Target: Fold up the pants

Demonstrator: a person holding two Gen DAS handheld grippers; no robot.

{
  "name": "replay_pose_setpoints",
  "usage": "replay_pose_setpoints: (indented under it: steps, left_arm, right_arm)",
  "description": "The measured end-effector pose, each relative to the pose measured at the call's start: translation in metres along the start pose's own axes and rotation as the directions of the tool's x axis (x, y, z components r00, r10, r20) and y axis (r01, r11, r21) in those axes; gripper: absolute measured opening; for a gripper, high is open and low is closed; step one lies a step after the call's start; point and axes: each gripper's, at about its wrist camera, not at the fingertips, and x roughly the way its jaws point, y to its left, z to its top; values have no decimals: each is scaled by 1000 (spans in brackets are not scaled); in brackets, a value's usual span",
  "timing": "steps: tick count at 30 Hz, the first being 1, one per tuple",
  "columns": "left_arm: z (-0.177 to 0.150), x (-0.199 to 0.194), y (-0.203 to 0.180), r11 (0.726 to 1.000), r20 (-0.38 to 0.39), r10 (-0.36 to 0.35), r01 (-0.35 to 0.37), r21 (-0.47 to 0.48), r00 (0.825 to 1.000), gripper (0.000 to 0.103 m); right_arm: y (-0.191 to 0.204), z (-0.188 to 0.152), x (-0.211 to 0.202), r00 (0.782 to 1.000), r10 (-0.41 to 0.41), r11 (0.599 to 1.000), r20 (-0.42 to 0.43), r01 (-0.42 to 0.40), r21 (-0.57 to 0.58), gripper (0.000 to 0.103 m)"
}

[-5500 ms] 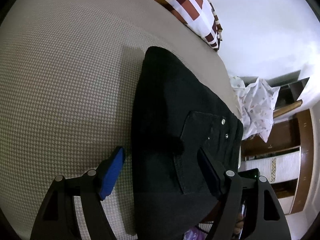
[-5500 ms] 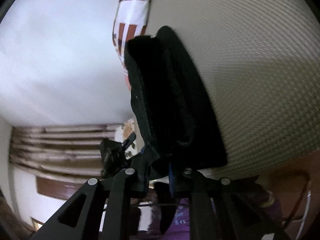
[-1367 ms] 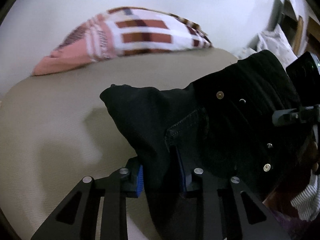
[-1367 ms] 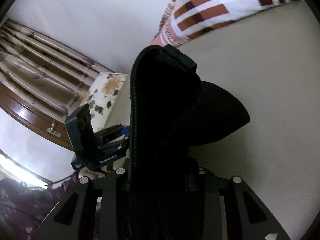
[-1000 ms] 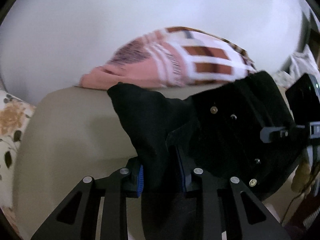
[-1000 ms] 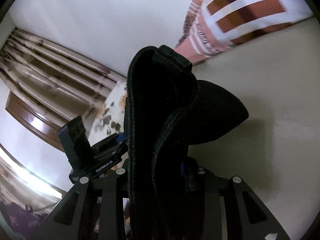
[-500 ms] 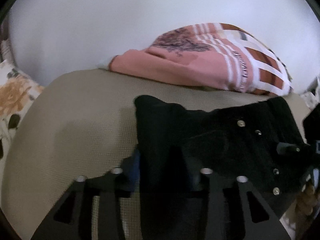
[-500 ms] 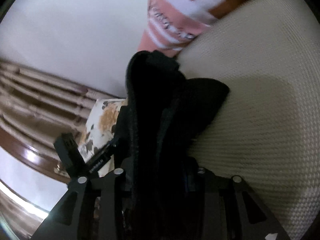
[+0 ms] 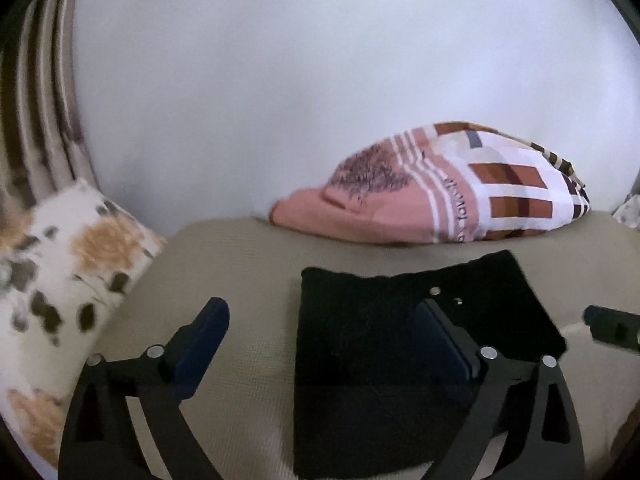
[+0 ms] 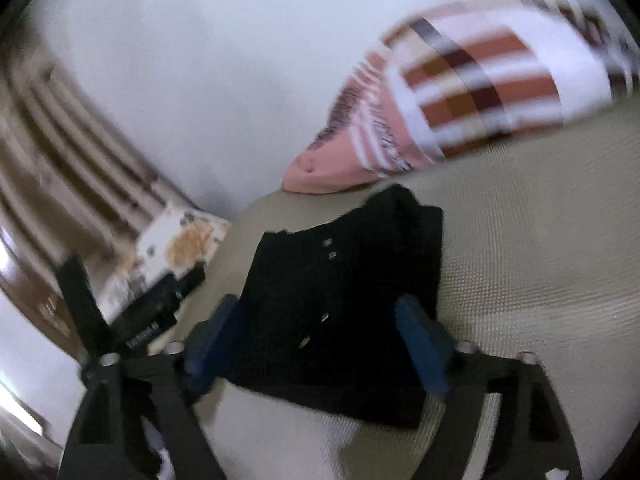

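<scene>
The black pants (image 9: 380,344) lie folded into a flat rectangle on the beige bed, with small metal rivets showing on top. My left gripper (image 9: 320,328) hovers over their left edge; its jaws are opening, wide apart, and grip nothing. In the right wrist view the same folded pants (image 10: 340,300) lie flat between and beyond the blue pads of my right gripper (image 10: 320,320), whose jaws are opening too, clear of the cloth. The left gripper (image 10: 132,320) shows at the left of that view.
A pink, white and brown checked pillow (image 9: 440,196) rests against the white wall behind the pants. A floral cushion (image 9: 60,264) lies at the bed's left edge, with striped curtains (image 9: 36,80) behind it. Beige mattress (image 9: 240,260) surrounds the pants.
Both grippers were shut on the lifted pants; now both have let go and spread wide. The pants have dropped flat onto the bed, and both grippers have drawn back from them.
</scene>
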Motion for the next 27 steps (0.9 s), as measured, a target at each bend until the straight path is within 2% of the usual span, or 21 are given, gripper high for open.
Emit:
replay_pose_setpoints:
  steps: [4,6,8,10,12,14,19,21,23,27]
  left_arm:
    - [2,-43,-11,1000,45,-20,20,15,999,101]
    - [3,-68,-14,998,81,-62,62,7,995,101]
    - [4,-92,-17,997,120,-73,73,-2,990,103]
    - [6,-116,-23,1000,154,-19,16,18,988,103]
    - [8,-132,-29,999,153,26,-31,33,988,103]
    - [8,-149,-30,998,163,51,-54,12,985,103]
    - [7,-195,-10,992,220,33,-5,-127,975,103]
    - [5,-208,-6,988,240,42,-4,-155,970,103]
    - [4,-217,-5,989,231,48,-13,-149,972,103]
    - [0,-222,-9,995,199,16,5,-102,980,103]
  right_arm:
    - [35,-13,-29,994,-100,987,45,105,-124,98]
    - [40,-21,-50,992,-105,982,72,115,-148,99]
    - [51,-28,-72,988,-111,978,110,128,-163,100]
    - [61,-32,-90,984,-111,975,138,135,-176,101]
    - [69,-34,-110,979,-110,971,172,143,-190,102]
    - [77,-36,-123,972,-118,967,202,159,-199,103]
    - [93,-41,-160,957,-118,964,266,175,-201,103]
    - [96,-43,-168,954,-114,964,278,174,-201,103]
    - [99,-46,-174,952,-116,964,283,176,-198,103]
    - [103,-50,-180,957,-106,970,268,159,-184,103]
